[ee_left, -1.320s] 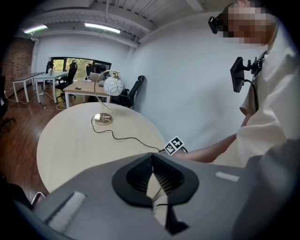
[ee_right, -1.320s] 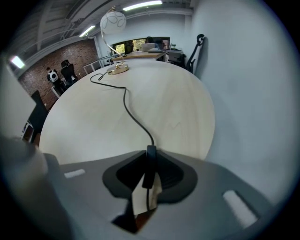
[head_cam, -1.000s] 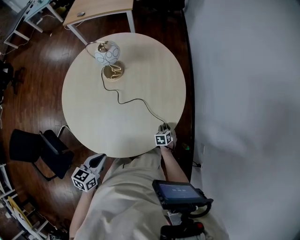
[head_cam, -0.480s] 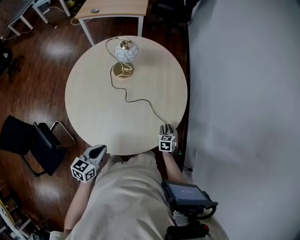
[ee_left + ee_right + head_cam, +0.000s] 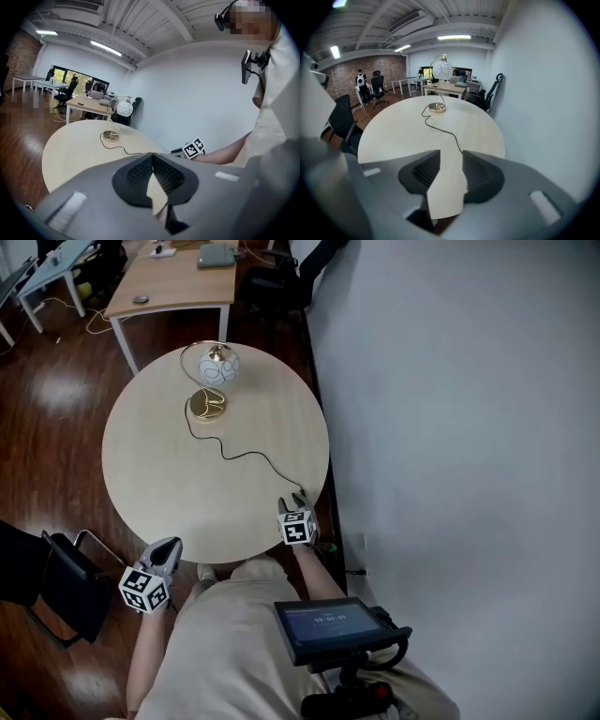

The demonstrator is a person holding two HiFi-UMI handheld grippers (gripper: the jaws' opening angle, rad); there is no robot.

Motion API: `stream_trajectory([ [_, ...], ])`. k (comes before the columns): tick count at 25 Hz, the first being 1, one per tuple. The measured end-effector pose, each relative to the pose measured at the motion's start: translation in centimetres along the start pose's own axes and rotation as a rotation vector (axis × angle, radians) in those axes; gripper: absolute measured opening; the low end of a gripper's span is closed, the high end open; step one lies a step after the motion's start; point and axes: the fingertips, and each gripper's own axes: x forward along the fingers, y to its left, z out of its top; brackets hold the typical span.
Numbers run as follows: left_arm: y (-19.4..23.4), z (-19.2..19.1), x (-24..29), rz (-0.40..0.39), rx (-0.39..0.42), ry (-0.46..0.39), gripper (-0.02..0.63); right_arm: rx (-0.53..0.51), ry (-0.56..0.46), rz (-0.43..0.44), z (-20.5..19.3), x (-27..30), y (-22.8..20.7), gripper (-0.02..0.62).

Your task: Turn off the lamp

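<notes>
- The lamp [image 5: 217,367] stands on the far side of the round table [image 5: 159,484], its white globe shade above a gold base, well apart from both grippers.
- Its black cord [image 5: 239,456] snakes across the tabletop toward the near edge and slips out of sight under the right gripper [image 5: 300,497].
- The right gripper hangs over that near edge with its jaws apart. They have just been closing a little, and only bare tabletop shows in the gap, with nothing pinched.
- The left gripper [image 5: 171,544] is off the table, over the floor at the person's side. Its jaw tips touch and nothing is between them.
- Whether the lamp is lit is hard to tell, and any switch on the cord is too small to make out.
- A desk [image 5: 173,296] beyond the table is cut off at the top, and the small things on it are too small to name.
- A dark chair [image 5: 47,577] is clipped by the left edge.
</notes>
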Motion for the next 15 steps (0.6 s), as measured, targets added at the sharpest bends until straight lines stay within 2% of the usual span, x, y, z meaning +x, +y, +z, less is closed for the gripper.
stream_trajectory([
  [4, 1.9, -1.0, -2.1, -0.022, 0.012, -0.01, -0.012, 0.014, -0.069, -0.019, 1.9, -2.0, 2.6, 0.141],
  [8, 3.3, -1.9, -3.8, -0.04, 0.011, -0.019, -0.012, 0.065, -0.117, -0.026, 1.9, -4.2, 4.5, 0.136],
  [15, 3.5, -3.6, -5.2, -0.085, 0.008, -0.023, -0.012, 0.089, -0.181, -0.053, 2.2, -9.7, 6.7, 0.124],
])
